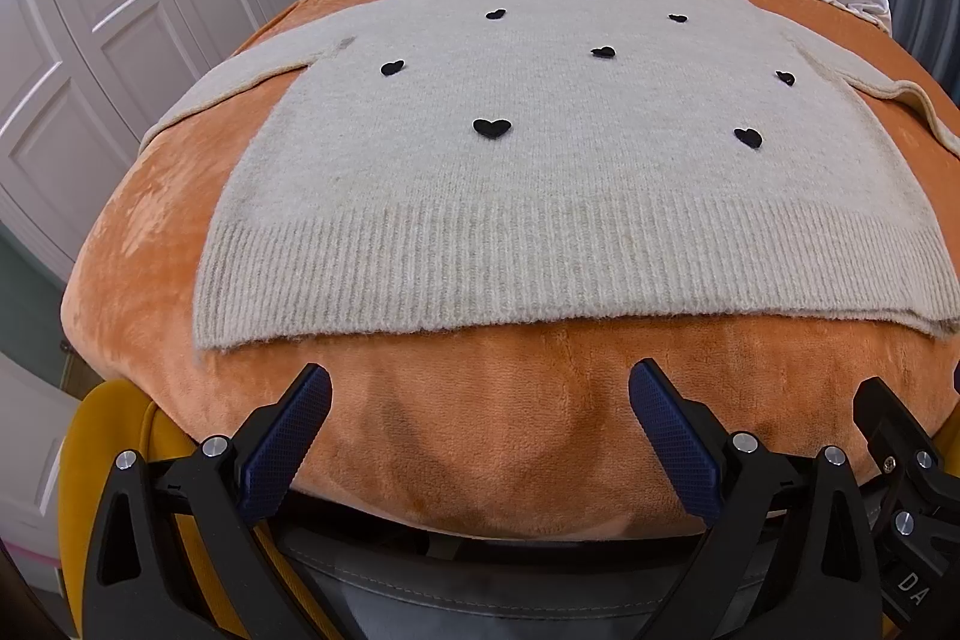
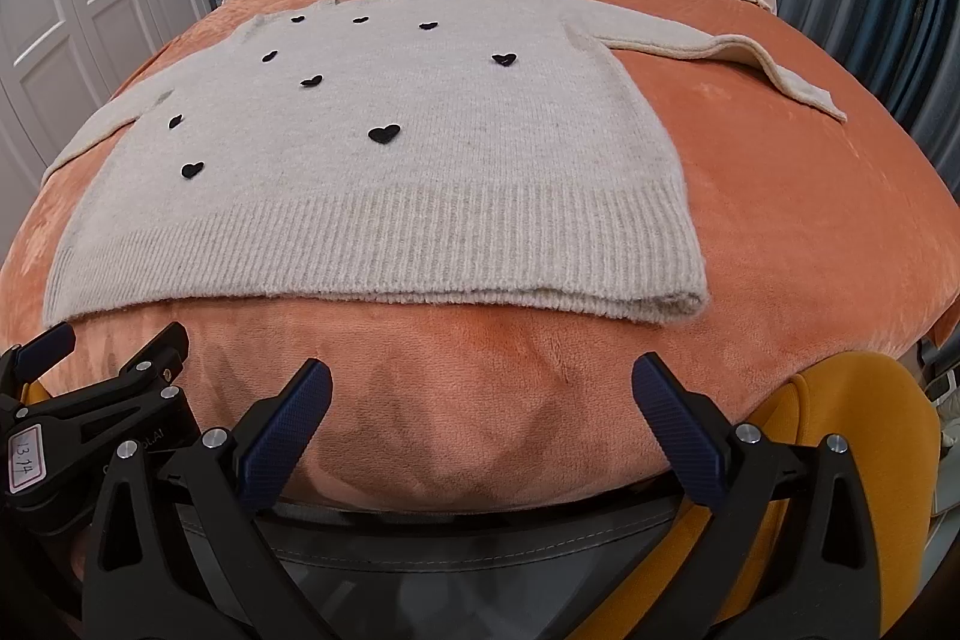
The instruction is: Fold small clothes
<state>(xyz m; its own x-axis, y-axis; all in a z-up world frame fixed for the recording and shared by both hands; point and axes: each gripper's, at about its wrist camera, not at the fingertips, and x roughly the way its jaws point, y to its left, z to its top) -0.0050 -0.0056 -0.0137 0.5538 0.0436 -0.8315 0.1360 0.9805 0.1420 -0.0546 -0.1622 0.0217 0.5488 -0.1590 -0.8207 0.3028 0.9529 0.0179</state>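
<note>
A cream knit sweater (image 1: 540,196) scattered with small black hearts (image 1: 492,127) lies flat and face up across the middle of both views, spread on a bed with an orange plush blanket (image 1: 420,430). Its ribbed hem (image 2: 384,250) runs along the lower middle, and both sleeves stretch outward; the right one (image 2: 738,58) reaches toward the upper right of the right wrist view. No fold is visible yet, so by the look of it the whole job remains: sleeves in, then body doubled. The left hand-held gripper (image 1: 480,394) hangs at the bottom centre, fingers spread and empty, short of the hem. The right hand-held gripper (image 2: 480,388) is likewise spread wide, holding nothing.
</note>
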